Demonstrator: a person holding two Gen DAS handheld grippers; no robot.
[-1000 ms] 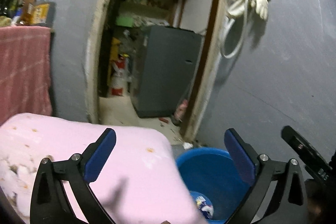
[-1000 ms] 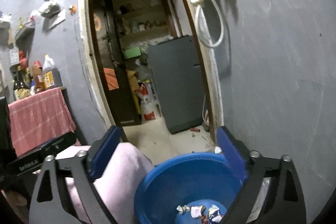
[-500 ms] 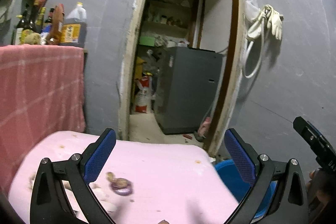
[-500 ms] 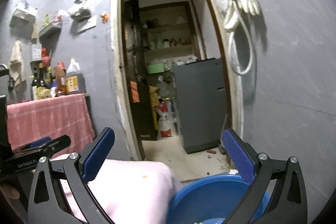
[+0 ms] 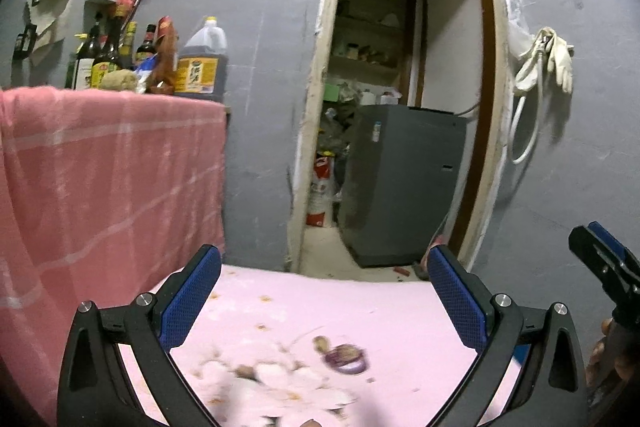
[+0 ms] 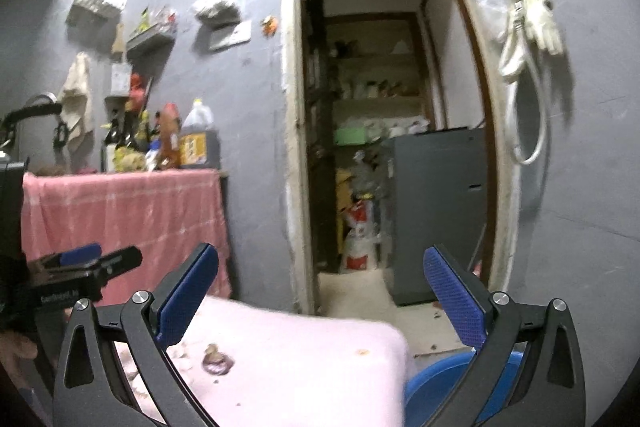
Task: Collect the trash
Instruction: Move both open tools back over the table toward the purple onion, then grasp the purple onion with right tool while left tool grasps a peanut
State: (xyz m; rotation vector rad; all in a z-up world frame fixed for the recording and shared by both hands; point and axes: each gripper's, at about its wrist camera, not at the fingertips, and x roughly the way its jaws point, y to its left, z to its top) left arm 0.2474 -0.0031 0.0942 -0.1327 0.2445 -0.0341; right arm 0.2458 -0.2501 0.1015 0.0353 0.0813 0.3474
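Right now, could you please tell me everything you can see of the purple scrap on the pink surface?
The purple scrap is a small, blurred, ring-like piece that looks like onion peel, with a brownish bit touching its far-left edge. It lies flat on the pink surface, just right of a pile of pale scraps, between the open left gripper's fingers but untouched.

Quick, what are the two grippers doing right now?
Left gripper: open, holding nothing.
Right gripper: open, holding nothing.

Your right gripper (image 6: pixel 320 291) is hanging with jaws spread wide and empty above the pink table (image 6: pixel 304 359), where a purple scrap (image 6: pixel 218 365) is lying; a blue bin (image 6: pixel 444 383) is sitting just beside it.
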